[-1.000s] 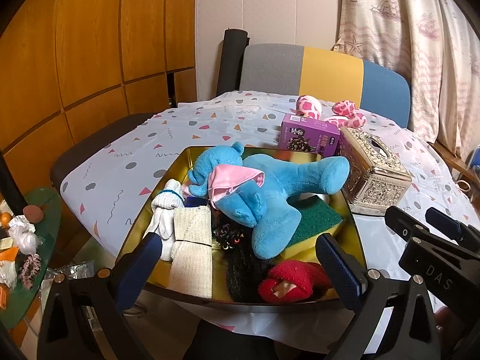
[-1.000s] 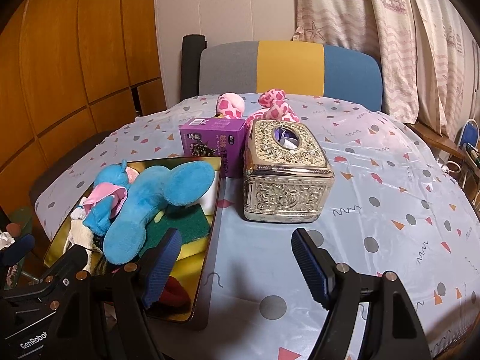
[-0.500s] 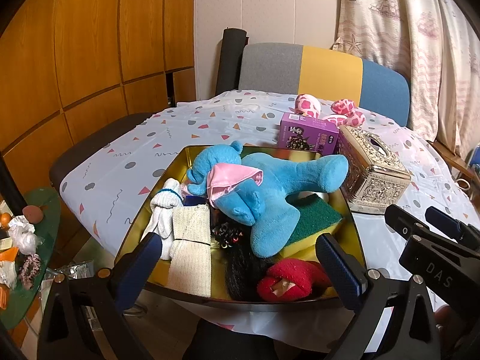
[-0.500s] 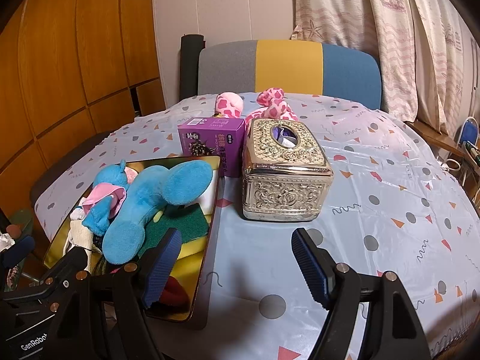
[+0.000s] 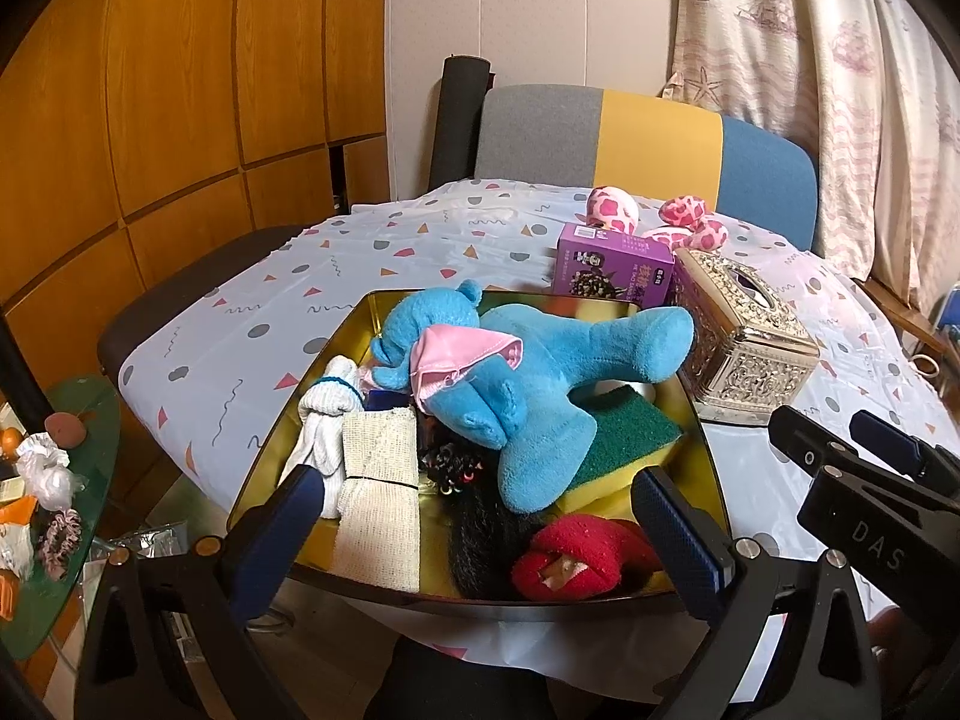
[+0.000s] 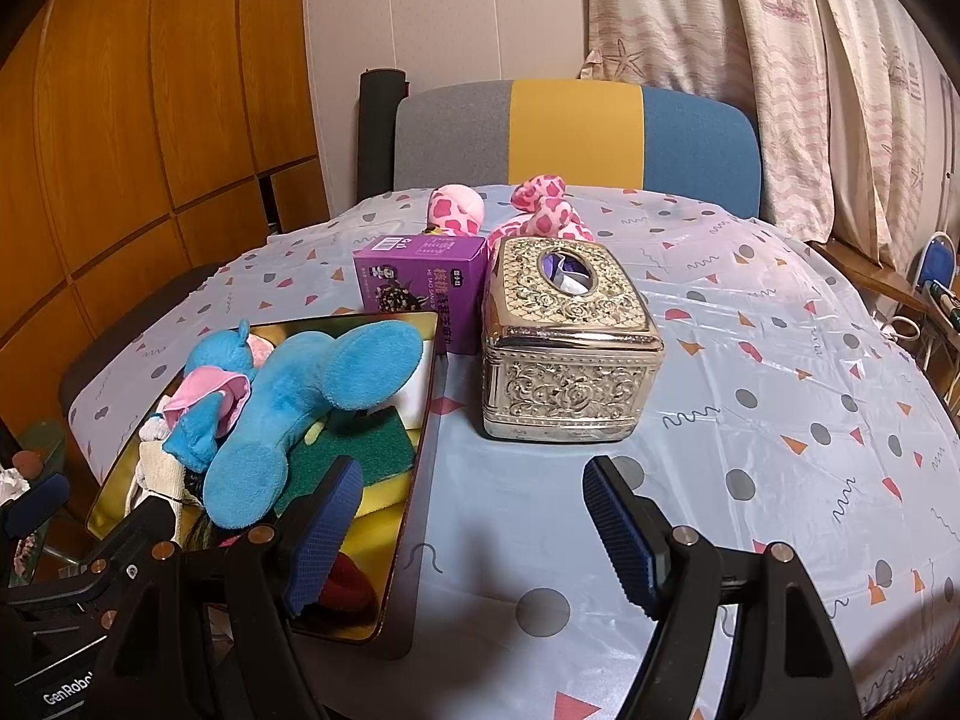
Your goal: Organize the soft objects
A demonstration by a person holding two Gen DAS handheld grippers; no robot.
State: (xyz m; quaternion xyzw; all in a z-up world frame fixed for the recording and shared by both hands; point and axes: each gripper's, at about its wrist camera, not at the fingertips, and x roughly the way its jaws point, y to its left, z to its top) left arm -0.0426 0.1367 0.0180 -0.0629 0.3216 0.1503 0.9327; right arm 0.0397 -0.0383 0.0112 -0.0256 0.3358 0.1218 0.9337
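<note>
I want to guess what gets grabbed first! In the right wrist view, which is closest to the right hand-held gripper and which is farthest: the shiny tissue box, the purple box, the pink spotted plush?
From the right hand-held gripper:
1. Shiny tissue box, straight ahead.
2. Purple box, behind it, leftward.
3. Pink spotted plush, at the table's far edge.

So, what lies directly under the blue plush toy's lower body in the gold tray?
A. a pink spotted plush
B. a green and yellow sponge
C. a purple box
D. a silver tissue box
B: the blue plush toy rests on the green and yellow sponge inside the gold tray.
</note>
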